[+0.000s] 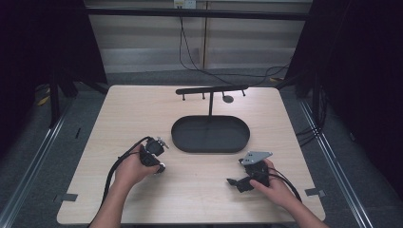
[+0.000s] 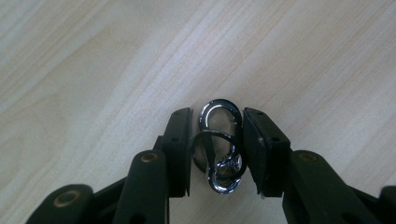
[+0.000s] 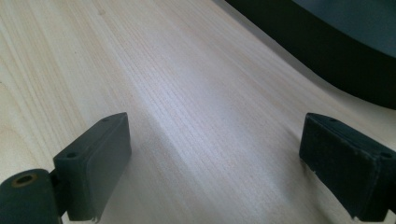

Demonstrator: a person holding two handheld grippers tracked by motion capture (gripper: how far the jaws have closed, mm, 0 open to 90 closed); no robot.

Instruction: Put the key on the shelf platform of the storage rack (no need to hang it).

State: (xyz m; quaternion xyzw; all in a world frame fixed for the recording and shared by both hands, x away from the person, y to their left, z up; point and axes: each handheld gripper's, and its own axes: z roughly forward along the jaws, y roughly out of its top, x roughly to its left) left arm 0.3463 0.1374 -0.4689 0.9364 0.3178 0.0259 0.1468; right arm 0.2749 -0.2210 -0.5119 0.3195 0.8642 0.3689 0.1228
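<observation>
Surface: pale wood table (image 1: 142, 109) on a grey floor, with dark curtains at both sides and cables trailing down the back wall.
Left gripper (image 1: 157, 156): I hold it at the left front of the table, pointed down at the wood. In the left gripper view its jaws stand on either side of a chrome figure-eight clip (image 2: 220, 148), close against it or just touching; I cannot tell whether they press it yet.
Clip position: it lies flat on the bare wood, in front of the tray's left end and apart from it.
Step in hand: I judge this to be the pick-up of the clip, at the point of closing.
Next move: I close the jaws squarely across the clip's narrow waist, then lift straight up. The polished, rounded metal may slip or rotate if the pads catch only one loop.
Tray (image 1: 183, 142): black oval dish at mid-table, with nothing seen inside. A thin post rises from its back edge and carries a crossbar (image 1: 211, 89) with short pegs, a likely place to hang the clip.
Obstructions: none between the clip and the tray; the tray's rim and the post must be cleared on the way.
Right gripper (image 1: 236, 182): I rest it low at the right front, jaws wide apart and holding nothing, aimed across bare wood, with the tray's dark wall (image 3: 327, 42) at the upper right of its view.
</observation>
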